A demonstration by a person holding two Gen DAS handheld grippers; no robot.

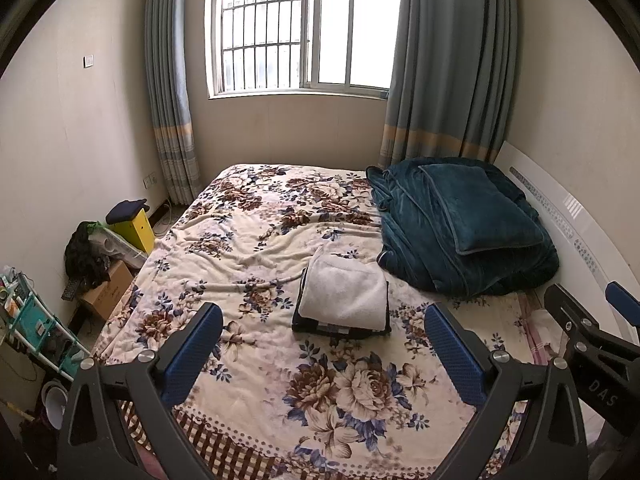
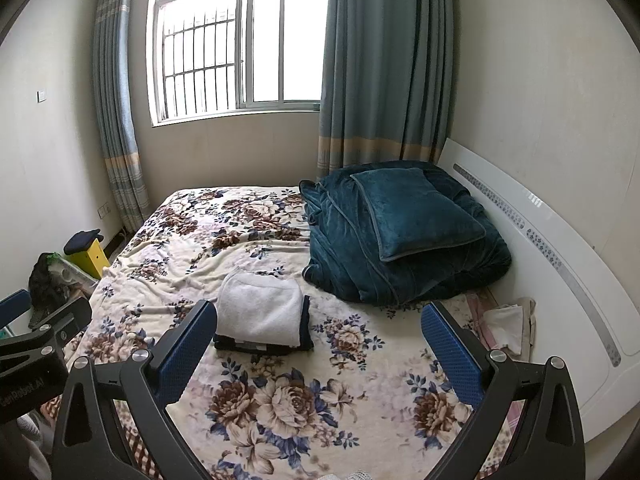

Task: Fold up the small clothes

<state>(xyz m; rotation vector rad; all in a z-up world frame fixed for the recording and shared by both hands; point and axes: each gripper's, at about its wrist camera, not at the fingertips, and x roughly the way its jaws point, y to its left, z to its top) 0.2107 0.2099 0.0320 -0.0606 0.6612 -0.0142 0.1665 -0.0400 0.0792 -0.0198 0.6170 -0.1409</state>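
Observation:
A folded white garment (image 1: 344, 294) lies on top of a folded dark garment (image 1: 340, 329) in a small stack in the middle of the floral bedspread (image 1: 248, 240). The same stack shows in the right wrist view, white piece (image 2: 260, 308) over dark piece (image 2: 264, 346). My left gripper (image 1: 324, 344) hovers open just in front of the stack, nothing between its blue pads. My right gripper (image 2: 320, 344) is also open and empty, held to the right of the stack, its left finger (image 2: 188, 344) near the stack's edge. The right gripper's body (image 1: 592, 344) shows at the left view's right side.
A teal folded quilt with a pillow (image 1: 460, 228) fills the bed's far right. A white headboard (image 2: 540, 264) runs along the right, with pale cloths (image 2: 504, 324) beside it. Boxes, a yellow stool (image 1: 136, 224) and a teal rack (image 1: 36, 320) crowd the floor at left.

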